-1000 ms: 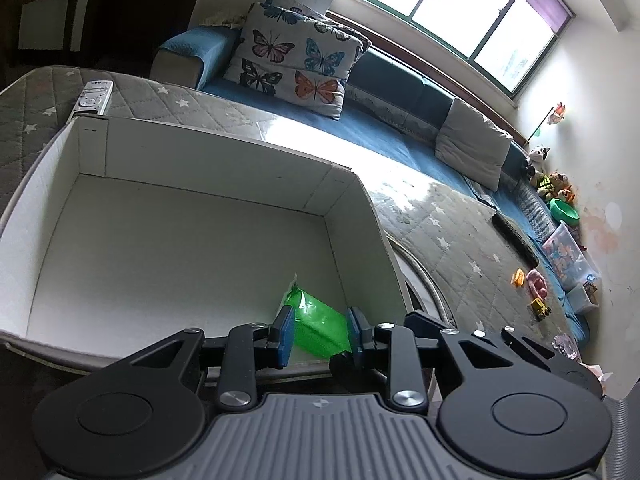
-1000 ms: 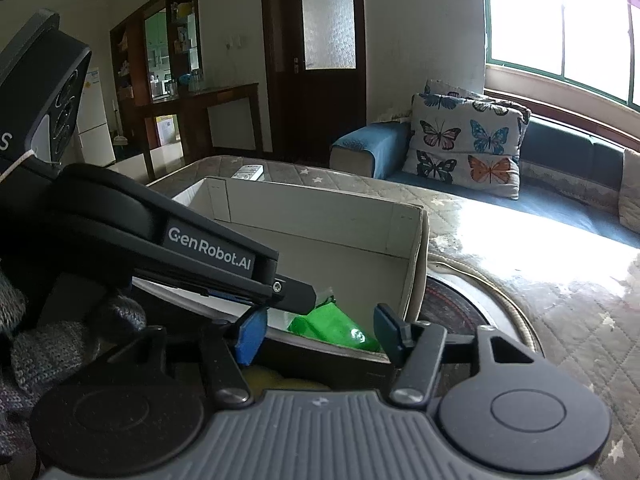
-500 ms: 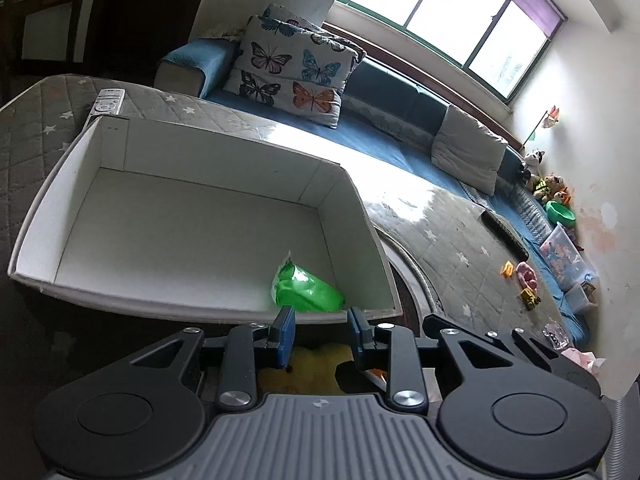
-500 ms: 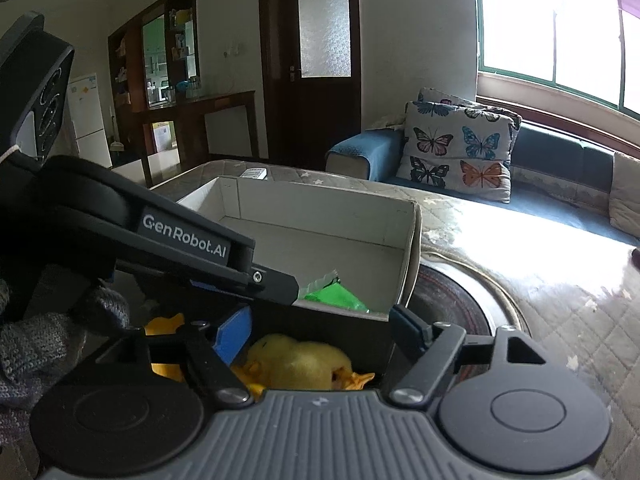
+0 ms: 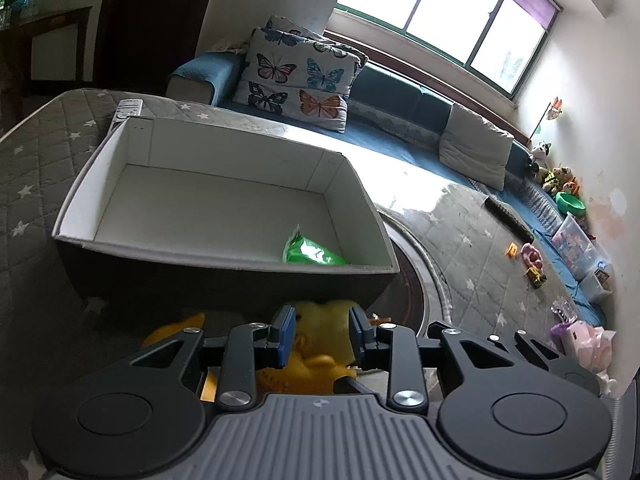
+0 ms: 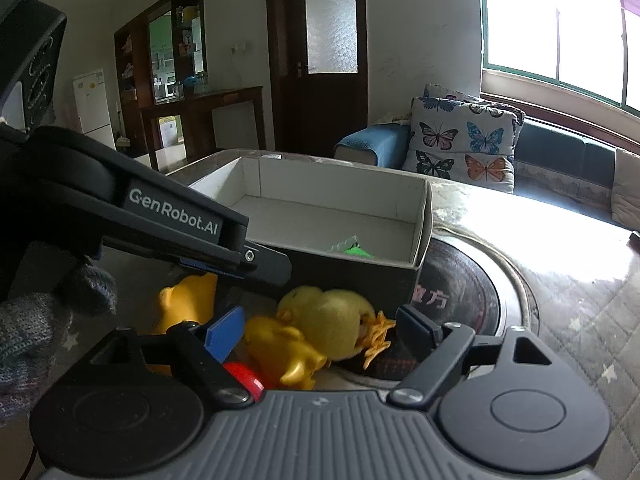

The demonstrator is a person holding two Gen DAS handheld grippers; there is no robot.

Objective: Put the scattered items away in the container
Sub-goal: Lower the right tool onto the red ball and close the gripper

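Note:
A box [image 5: 224, 258] with a white inside stands on the grey quilted cover and holds a green packet [image 5: 310, 251]. In front of its near wall lie a yellow plush duck [image 6: 332, 322], an orange plastic toy [image 6: 280, 346], a second orange toy [image 6: 188, 300] and something red [image 6: 242, 376]. My left gripper [image 5: 322, 334] hovers above the duck [image 5: 324, 312]; its jaws are opening and its pads touch nothing. My right gripper [image 6: 320, 328] is low over the duck and the orange toy, its jaws opening wide either side of them without pressing. The left gripper's body [image 6: 180, 224] crosses the right wrist view.
A white remote [image 5: 128, 110] lies beyond the box. A dark round plate [image 6: 472, 300] sits to the box's right. Small toys [image 5: 528, 256] and a black remote [image 5: 508, 218] lie farther right. A blue sofa with a butterfly pillow [image 5: 296, 76] runs behind. A gloved hand [image 6: 40, 320] is at the left.
Both grippers drew back from over the box to its near side, bringing the yellow toys into view. The green packet stayed in the box. Left jaws parted slightly; right jaws widened.

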